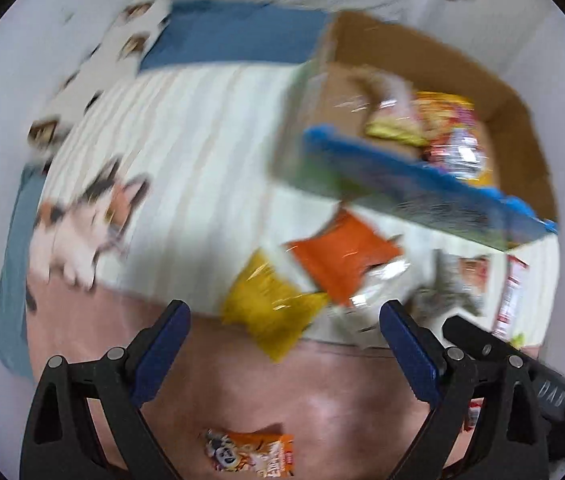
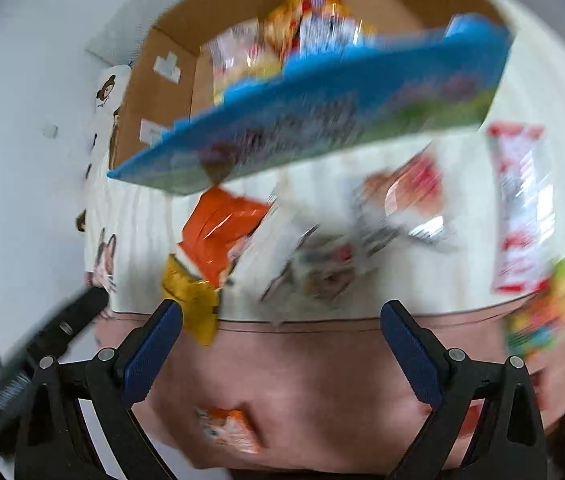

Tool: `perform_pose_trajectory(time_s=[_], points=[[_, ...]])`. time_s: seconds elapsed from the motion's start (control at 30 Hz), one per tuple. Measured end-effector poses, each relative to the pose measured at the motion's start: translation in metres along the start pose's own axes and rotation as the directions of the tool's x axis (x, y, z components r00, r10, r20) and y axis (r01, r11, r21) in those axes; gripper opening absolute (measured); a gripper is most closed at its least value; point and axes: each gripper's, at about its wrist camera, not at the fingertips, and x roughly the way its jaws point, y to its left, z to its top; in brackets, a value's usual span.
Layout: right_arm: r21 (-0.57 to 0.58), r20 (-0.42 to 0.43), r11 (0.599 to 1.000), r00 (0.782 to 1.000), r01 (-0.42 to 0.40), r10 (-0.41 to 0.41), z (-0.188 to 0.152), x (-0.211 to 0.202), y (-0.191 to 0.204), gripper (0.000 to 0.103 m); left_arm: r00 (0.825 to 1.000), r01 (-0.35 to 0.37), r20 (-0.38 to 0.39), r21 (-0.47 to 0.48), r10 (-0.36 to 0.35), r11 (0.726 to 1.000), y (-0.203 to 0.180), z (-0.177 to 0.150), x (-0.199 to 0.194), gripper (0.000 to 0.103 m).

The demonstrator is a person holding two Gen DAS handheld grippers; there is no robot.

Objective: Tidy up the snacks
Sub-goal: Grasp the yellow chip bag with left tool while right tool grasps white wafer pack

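While both views are smeared with motion blur, you can read the layout: the open brown cardboard box (image 2: 154, 92) sits at the far side of the bed, with several bright snack bags already inside, and a large flat blue-and-green snack pack (image 2: 322, 120) lies tilted across its near edge. Loose snacks remain on the white striped bedspread (image 1: 186, 140): an orange foil packet (image 2: 218, 228), a yellow crinkled packet (image 2: 192, 300) touching it, a long red-and-white wrapper (image 2: 522, 208) and some silvery bags between.

Risks, as I judge them: the blue pack looks only propped on the box edge, so a nudge could tip it back onto the bed. Orange and yellow packets overlap; closing on one may drag the other.

Your left gripper (image 1: 282, 316) has its jaws spread wide, nothing between them. Your right gripper (image 2: 282, 316) is likewise wide apart and empty, touching no snack.
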Motion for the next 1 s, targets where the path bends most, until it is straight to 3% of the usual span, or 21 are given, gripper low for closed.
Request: perform_pose_trajectory(time_s=[0.07,0.2,0.37,0.5,0.63,0.7,0.9,1.0], points=[[0.024,-0.012,1.000,1.000,-0.006,0.006,0.002,0.017,0.004,0.085,0.999,-0.032,-0.006,-0.033,0.032,0.999,0.015,-0.003,0.010,0.097],[0.078,-0.038,0.997,0.999,0.022,-0.019,0.010,0.055,0.012,0.081,0.996,-0.063,-0.063,-0.091,0.057,0.994,0.038,-0.005,0.036,0.097],[0.127,-0.043,0.988,0.996,0.086,-0.081,0.014,0.078,0.020,0.081,0.988,0.012,-0.147,-0.236,-0.048,0.972,0.058,-0.006,0.067,0.097],[0.158,-0.051,0.982,0.994,0.102,-0.095,0.018,0.084,0.024,0.082,0.964,0.092,-0.197,-0.377,-0.177,0.922,0.066,-0.007,0.095,0.097],[0.102,-0.068,0.987,0.991,0.125,-0.118,0.013,0.083,0.028,0.079,0.943,0.120,-0.230,-0.440,-0.241,0.890,0.062,-0.001,0.120,0.094],[0.080,-0.073,0.987,0.989,0.137,-0.132,0.008,0.080,0.028,0.075,0.940,0.109,-0.249,-0.430,-0.234,0.896,0.054,0.003,0.129,0.088],[0.101,-0.071,0.987,0.990,0.126,-0.119,0.016,0.075,0.028,0.076,0.953,0.060,-0.269,-0.287,-0.141,0.956,0.043,-0.001,0.133,0.075],[0.138,-0.077,0.984,0.991,0.116,-0.106,0.023,0.084,0.030,0.076,0.965,-0.008,-0.259,-0.161,-0.034,0.987,0.045,-0.006,0.125,0.075]])
